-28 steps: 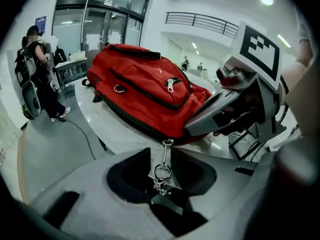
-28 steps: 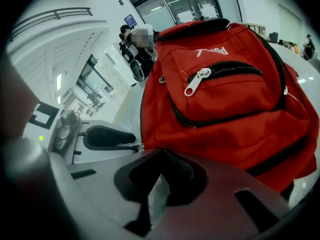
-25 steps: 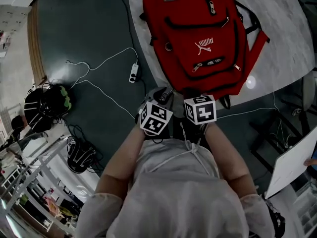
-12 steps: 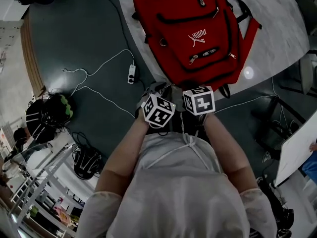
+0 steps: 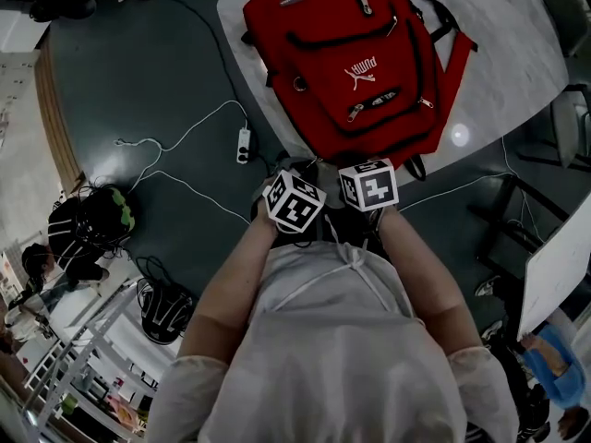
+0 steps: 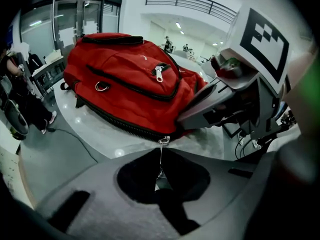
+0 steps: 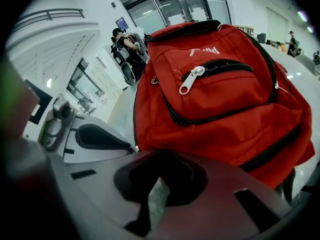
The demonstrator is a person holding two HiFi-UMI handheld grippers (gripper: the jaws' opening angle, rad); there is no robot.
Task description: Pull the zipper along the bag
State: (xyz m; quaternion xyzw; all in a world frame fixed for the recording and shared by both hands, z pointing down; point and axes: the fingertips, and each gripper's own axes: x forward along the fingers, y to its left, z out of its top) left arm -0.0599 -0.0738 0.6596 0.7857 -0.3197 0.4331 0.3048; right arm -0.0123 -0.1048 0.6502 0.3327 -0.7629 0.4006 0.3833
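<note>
Left gripper [image 6: 161, 153]: the jaws have just been closing and are pinched on the thin metal zipper pull [image 6: 160, 160], lower centre of the left gripper view.
Right gripper [image 7: 159, 156]: the jaws are pressed together on the near edge of the red fabric backpack [image 5: 355, 63].
Backpack: laid flat on the pale marbled table [image 5: 517, 53], upper right of the head view.

Dim head view (fisheye-warped edges).

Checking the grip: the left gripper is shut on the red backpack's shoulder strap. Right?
No. The left gripper, whose jaws have just been closing, is shut on the red backpack's zipper pull, not its shoulder strap; the left gripper view shows this.
</note>
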